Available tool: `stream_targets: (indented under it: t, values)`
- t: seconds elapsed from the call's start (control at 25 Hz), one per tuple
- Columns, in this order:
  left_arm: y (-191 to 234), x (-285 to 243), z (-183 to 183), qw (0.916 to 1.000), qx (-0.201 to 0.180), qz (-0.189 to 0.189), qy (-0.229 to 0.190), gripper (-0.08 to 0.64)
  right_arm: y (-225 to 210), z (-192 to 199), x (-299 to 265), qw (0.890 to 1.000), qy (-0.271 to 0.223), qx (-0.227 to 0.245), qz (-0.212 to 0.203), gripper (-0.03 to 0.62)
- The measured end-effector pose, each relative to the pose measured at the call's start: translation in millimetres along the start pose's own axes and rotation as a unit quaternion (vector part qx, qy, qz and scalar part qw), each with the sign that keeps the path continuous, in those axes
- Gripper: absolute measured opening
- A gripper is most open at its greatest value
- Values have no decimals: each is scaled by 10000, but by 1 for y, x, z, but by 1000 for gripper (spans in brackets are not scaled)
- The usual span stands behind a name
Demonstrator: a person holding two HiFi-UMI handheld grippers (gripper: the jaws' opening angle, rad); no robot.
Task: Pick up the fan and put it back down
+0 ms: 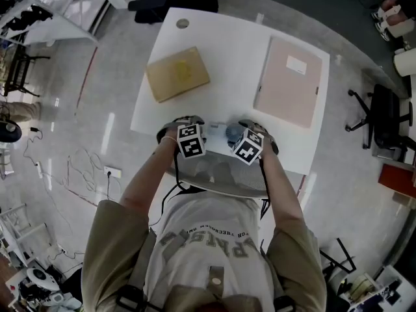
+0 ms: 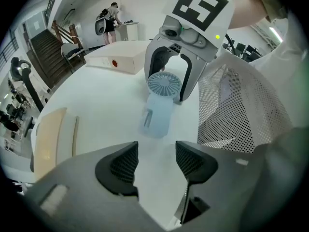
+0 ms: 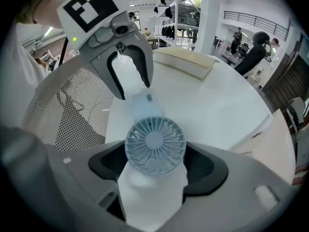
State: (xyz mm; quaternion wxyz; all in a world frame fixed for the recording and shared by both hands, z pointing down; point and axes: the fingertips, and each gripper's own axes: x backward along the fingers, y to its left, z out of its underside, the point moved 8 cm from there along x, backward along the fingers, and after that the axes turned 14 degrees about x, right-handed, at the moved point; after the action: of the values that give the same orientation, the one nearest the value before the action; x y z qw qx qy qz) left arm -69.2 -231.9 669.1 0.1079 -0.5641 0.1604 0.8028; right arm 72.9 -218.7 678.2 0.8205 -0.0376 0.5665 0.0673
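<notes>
White table carries the fan near your edge, its base seemingly down. Your right gripper has its jaws clamped on the fan's body. Your left gripper hangs released and empty. This looks like the grasp step, so lift straight up next, keeping the fan upright.

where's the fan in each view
Head view: fan at the near edge of the table, centre.
Left gripper view: fan at centre, between the jaws of the right gripper.
Right gripper view: fan low centre, between its own jaws.
Shared landmark: tan box.
</notes>
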Motion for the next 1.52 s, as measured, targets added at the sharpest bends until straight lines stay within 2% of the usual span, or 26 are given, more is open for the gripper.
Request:
stream_targets:
  t: [0.36, 0.52, 0.64, 0.76, 0.84, 0.92, 1.12, 1.32, 1.44, 1.52]
  values:
    - [1, 7, 1, 9997, 159, -33, -175, 249, 0, 0, 15, 9996, -183, -193, 117, 351]
    - [-4, 17, 5, 9996, 57, -91, -267, 249, 0, 3, 32, 9986, -286, -343, 287, 351]
    - [-6, 26, 10, 9987, 178, -150, -448, 249, -2, 5, 55, 9943, -600, -669, 565, 351]
    - [-4, 38, 12, 9959, 401, -255, -770, 249, -8, 6, 80, 9835, -955, -958, 1200, 351]
    - [-4, 47, 13, 9932, 506, -372, -978, 249, -10, 6, 97, 9720, -1128, -1090, 1748, 350]
    - [-4, 57, 11, 9886, 651, -501, -1265, 249, -13, 6, 113, 9561, -1315, -1267, 2293, 350]
    - [-7, 90, -3, 9666, 1025, -876, -2180, 249, -8, 2, 153, 9075, -1883, -1774, 3310, 324]
    - [-19, 131, -28, 9350, 1192, -1153, -3136, 249, -2, -11, 195, 8526, -2442, -1919, 4202, 281]
    - [-26, 157, -40, 9107, 1223, -1392, -3691, 249, 3, -18, 217, 8250, -2687, -1988, 4557, 273]
    - [-28, 176, -47, 8909, 1327, -1553, -4056, 249, 7, -22, 232, 8049, -2862, -2045, 4780, 267]
